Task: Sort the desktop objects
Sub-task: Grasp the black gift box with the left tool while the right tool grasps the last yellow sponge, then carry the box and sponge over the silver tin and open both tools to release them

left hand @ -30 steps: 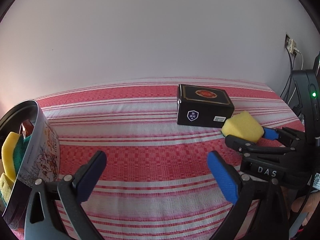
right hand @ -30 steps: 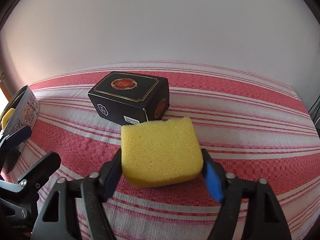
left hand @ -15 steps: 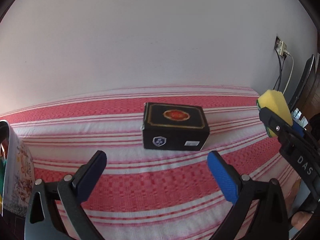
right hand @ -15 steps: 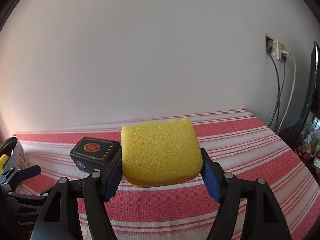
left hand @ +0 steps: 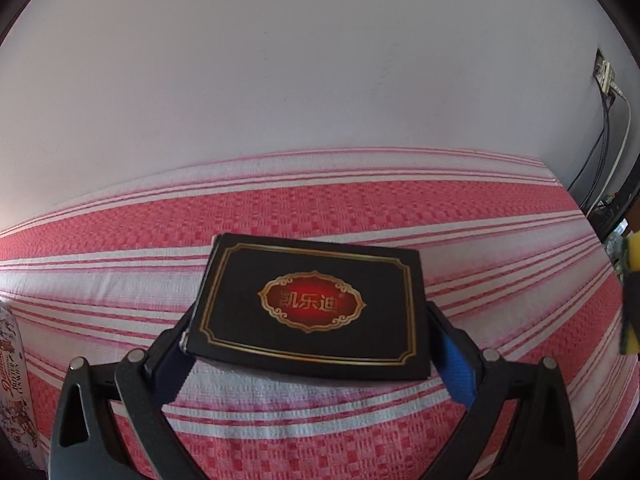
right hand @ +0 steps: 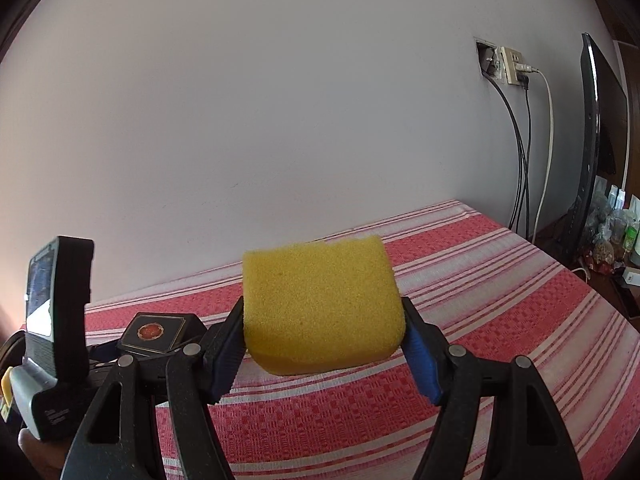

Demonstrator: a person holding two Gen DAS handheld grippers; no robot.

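Note:
A black box point(left hand: 310, 306) with a gold border and a red emblem sits on the red-and-white striped cloth point(left hand: 320, 216). My left gripper point(left hand: 308, 356) has a finger on each side of the box; whether the pads press it is not clear. The box also shows small in the right wrist view point(right hand: 154, 332). My right gripper point(right hand: 322, 344) is shut on a yellow sponge point(right hand: 322, 308) and holds it up above the cloth. The sponge shows at the right edge of the left wrist view point(left hand: 632, 292).
A printed tin point(left hand: 12, 380) stands at the far left edge. A wall socket with cables point(right hand: 510, 66) and a dark monitor point(right hand: 596, 152) are at the right. Small bottles point(right hand: 616, 224) stand beyond the table's right edge.
My left gripper has moved forward onto the black box, which now lies between its fingers. My right gripper has swung right and up with the sponge.

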